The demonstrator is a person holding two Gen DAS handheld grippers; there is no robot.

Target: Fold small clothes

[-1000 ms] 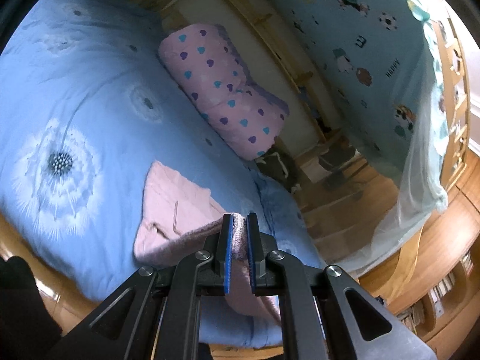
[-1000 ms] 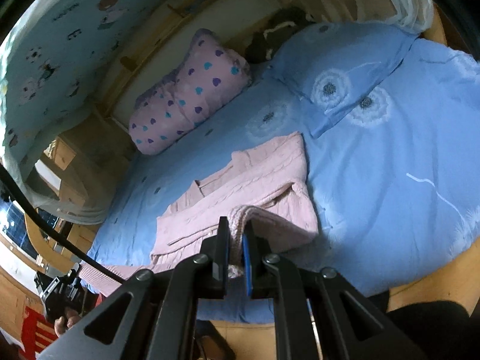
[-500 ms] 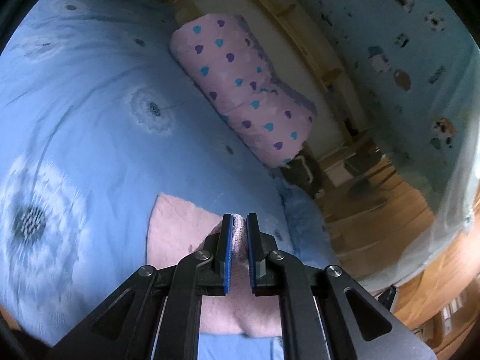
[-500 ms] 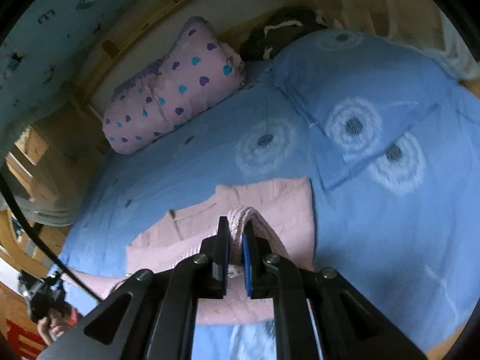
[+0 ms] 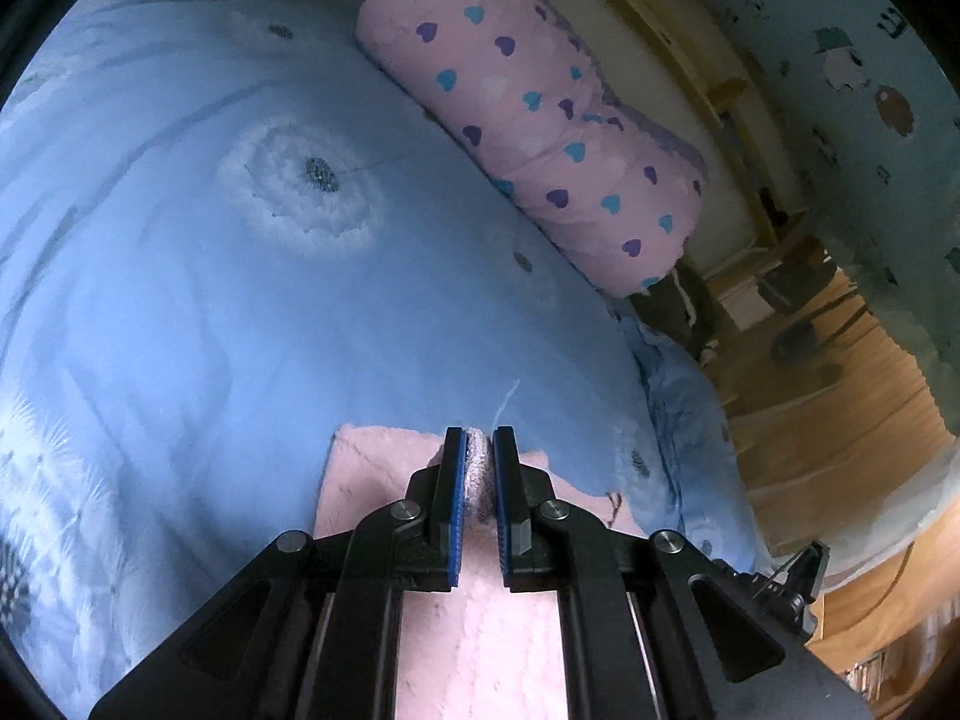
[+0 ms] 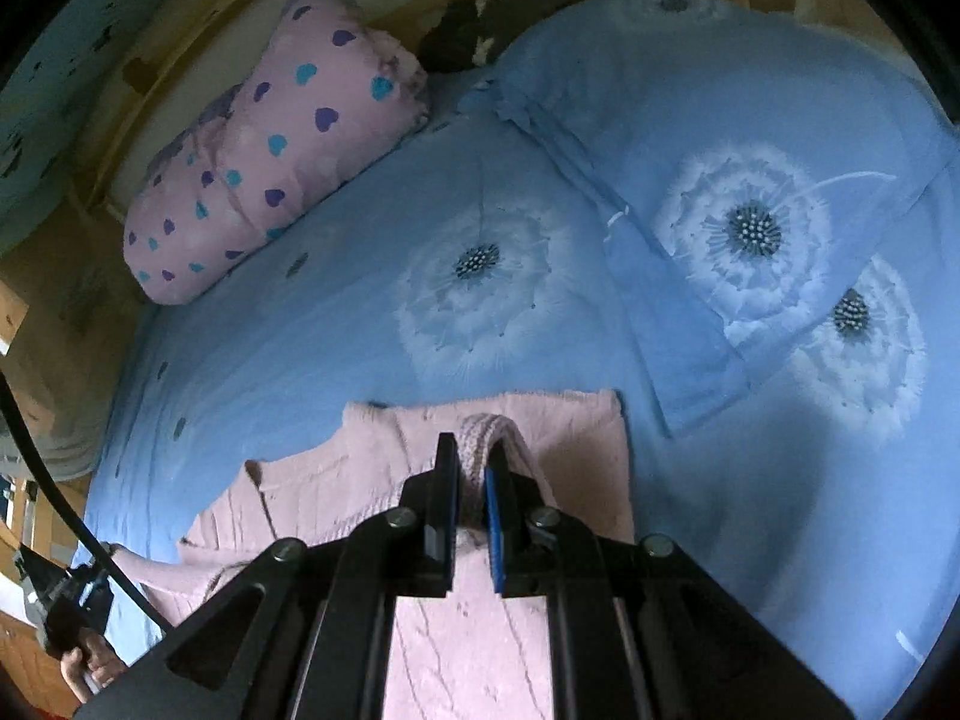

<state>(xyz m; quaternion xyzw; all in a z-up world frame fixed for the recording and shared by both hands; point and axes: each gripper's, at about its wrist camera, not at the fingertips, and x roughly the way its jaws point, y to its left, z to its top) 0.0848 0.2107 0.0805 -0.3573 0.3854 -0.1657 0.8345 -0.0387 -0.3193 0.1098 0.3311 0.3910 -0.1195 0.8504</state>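
On the blue bed, near its front edge, pink knit garment lies mid-fold. Left gripper and right gripper each pinch a bunched hem. Next, probably: lay hem flat on the garment, then release.

A: Left claw?
B: Clamped on a bunched fold of the pink knit garment, blue pads tight on both sides.
A: Rest of the garment?
B: Lies flat on the blue dandelion-print bed cover, under the claw.
A: Background?
B: Pink heart-print pillow at the far edge of the bed, wooden floor to the right.
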